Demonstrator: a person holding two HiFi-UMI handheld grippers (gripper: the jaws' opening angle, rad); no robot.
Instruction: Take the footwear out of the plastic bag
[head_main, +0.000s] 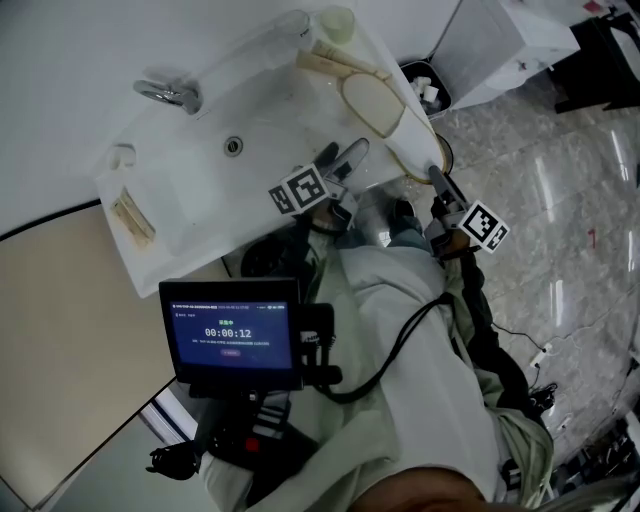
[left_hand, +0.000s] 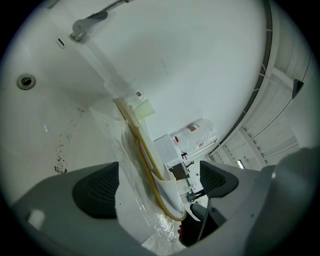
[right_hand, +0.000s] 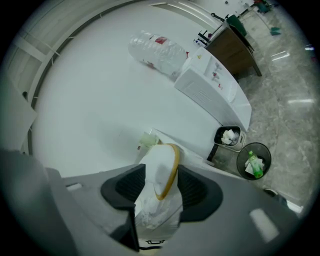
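Note:
White slippers with a yellow rim (head_main: 375, 100) lie in a clear plastic bag (head_main: 330, 55) along the right rim of a white sink (head_main: 180, 170). My left gripper (head_main: 345, 160) reaches toward the bag's near end. In the left gripper view that gripper (left_hand: 157, 185) stands wide open, and the slipper (left_hand: 170, 195) and the bag (left_hand: 131, 205) run between the pads with a gap on the right. My right gripper (head_main: 437, 178) is at the slipper's toe. In the right gripper view the slipper (right_hand: 161, 172) and crumpled bag (right_hand: 155, 215) fill the space between its pads (right_hand: 161, 189), jaws at their widest.
The sink has a faucet (head_main: 170, 95) and a drain (head_main: 233, 146). Two waste bins (right_hand: 229, 136) (right_hand: 255, 160) stand on the tiled floor beside the sink, near a white unit (right_hand: 210, 85). A pack of bottles (right_hand: 160, 50) is farther off. A timer screen (head_main: 232, 335) hangs at the person's chest.

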